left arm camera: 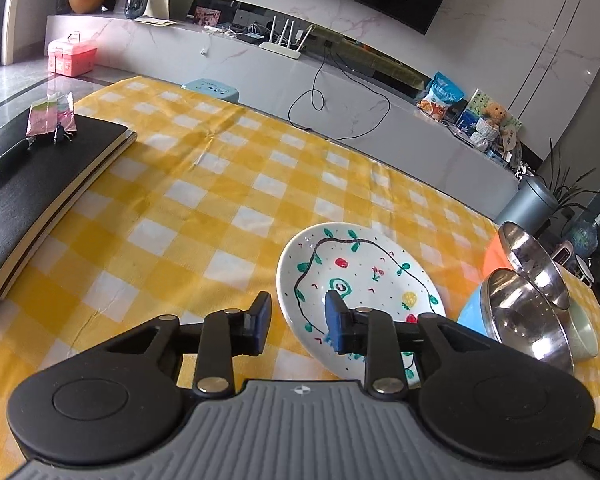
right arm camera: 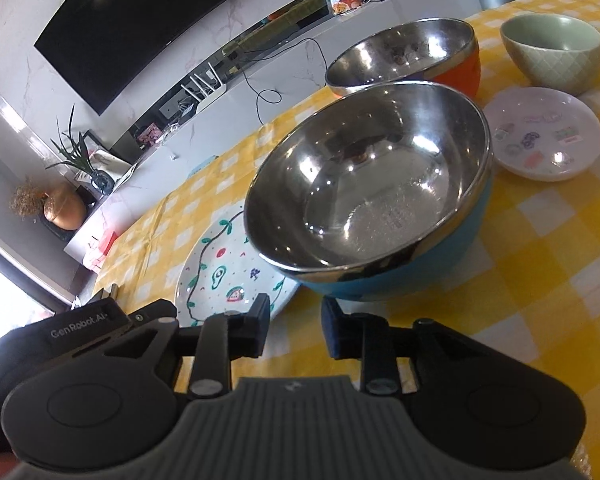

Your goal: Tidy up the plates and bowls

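Left wrist view first: my left claw (left arm camera: 298, 322) is only narrowly parted with nothing between the fingers. It hangs over the near-left rim of the painted plate (left arm camera: 360, 276), with the right pad in front of the plate's surface and the left pad over the yellow checked cloth on the tabletop (left arm camera: 204, 208); can't tell if it's actually touching the plate. The plate lies flat on the cloth. Just right of it is the blue steel bowl (left arm camera: 524, 312), with the orange steel bowl (left arm camera: 536, 258) right behind it, and a sliver of the green bowl (left arm camera: 582, 336) peeking out at the far right. Off to the left there's a black notebook (left arm camera: 40, 196) with a pen and a little packet on top.

Right wrist view: my right claw (right arm camera: 296, 326) is also just narrowly apart and holding nothing, sitting low in front of the blue steel bowl (right arm camera: 372, 184), just short of its near side. The painted plate (right arm camera: 220, 276) is left of that bowl, tucked close against its base. Behind the blue one is the orange steel bowl (right arm camera: 404, 56). Further right, the green bowl (right arm camera: 552, 50) stands on its own, and the small white dish (right arm camera: 540, 136) with stickers lies in front of it, just beside the blue bowl's rim.
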### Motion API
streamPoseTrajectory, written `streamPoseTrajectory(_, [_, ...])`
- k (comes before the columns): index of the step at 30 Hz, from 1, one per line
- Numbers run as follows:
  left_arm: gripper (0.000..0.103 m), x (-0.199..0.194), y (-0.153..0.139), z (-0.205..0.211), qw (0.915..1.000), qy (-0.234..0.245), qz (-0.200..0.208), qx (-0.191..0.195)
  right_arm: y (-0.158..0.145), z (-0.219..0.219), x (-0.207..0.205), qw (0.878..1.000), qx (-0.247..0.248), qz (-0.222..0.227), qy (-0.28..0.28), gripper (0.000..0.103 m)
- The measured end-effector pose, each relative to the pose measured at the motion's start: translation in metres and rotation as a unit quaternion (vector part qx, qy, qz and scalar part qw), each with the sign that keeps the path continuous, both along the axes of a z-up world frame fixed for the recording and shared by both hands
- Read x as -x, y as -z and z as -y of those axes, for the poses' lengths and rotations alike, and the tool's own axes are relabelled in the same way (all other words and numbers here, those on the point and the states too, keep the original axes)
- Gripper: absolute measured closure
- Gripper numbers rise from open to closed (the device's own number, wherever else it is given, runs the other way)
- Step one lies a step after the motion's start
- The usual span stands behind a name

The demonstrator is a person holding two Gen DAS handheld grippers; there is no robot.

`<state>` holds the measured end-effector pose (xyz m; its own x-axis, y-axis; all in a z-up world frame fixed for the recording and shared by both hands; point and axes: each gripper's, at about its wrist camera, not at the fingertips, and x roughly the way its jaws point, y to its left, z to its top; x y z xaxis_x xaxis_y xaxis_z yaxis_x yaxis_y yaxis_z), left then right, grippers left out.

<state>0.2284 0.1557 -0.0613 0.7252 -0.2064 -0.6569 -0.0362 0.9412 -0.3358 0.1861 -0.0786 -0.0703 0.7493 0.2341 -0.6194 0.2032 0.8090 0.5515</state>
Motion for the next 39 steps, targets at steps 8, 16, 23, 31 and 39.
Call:
streamPoseTrajectory(8, [0.07, -0.025, 0.009, 0.002, 0.9998, 0.019, 0.008, -0.006, 0.008, 0.004, -0.004, 0.999, -0.025, 0.003, 0.025, 0.076])
streamPoseTrajectory(16, [0.088, -0.034, 0.015, 0.001, 0.9996, 0.017, -0.009, -0.022, 0.013, 0.003, -0.009, 0.998, -0.05, -0.005, 0.041, 0.099])
streamPoseTrajectory(23, [0.092, -0.023, 0.011, -0.003, 0.9995, 0.013, -0.02, -0.019, 0.013, 0.007, -0.011, 0.998, -0.054, -0.002, 0.025, 0.099])
streamPoseTrajectory(31, [0.102, 0.005, 0.002, -0.025, 0.999, -0.012, -0.042, -0.006, 0.009, 0.004, 0.006, 0.998, -0.056, -0.013, -0.012, 0.103])
streamPoseTrajectory(39, [0.098, 0.004, -0.001, -0.028, 0.9985, -0.03, -0.041, -0.022, 0.001, 0.0, 0.006, 0.999, -0.021, -0.003, -0.041, 0.096])
